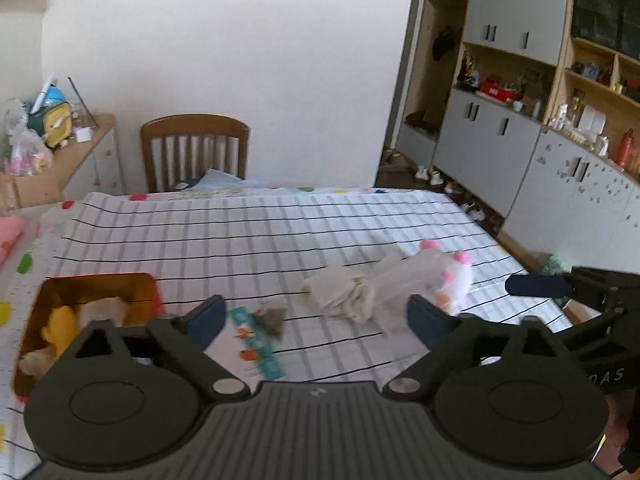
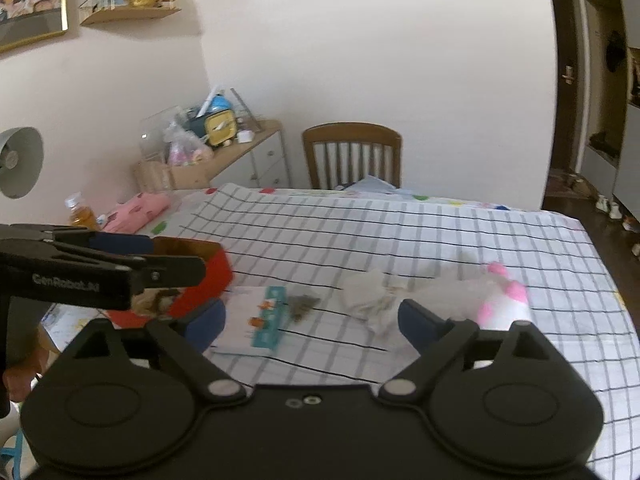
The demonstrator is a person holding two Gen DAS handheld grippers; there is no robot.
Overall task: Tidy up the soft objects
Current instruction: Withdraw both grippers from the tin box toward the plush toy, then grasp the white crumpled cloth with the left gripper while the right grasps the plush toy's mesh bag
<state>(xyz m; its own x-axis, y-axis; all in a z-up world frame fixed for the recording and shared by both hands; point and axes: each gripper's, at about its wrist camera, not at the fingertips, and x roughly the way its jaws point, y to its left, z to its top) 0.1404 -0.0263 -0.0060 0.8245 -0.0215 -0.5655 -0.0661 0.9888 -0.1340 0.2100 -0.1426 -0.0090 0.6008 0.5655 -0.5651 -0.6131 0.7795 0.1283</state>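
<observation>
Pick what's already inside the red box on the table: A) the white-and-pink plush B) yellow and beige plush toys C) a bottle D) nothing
B: in the left wrist view the red box holds a yellow plush and beige soft toys, while the white-and-pink plush lies out on the checked cloth.

A wooden chair (image 1: 195, 148) stands at the far edge of the worktop (image 1: 248, 232), which carries a checked cloth. A side cabinet (image 2: 256, 156) to the left holds a blue-and-yellow clock (image 2: 218, 122). Grey wall cupboards (image 1: 516, 28) line the right side. A bottle (image 2: 82, 212) stands near a pink bundle (image 2: 136, 210).
</observation>
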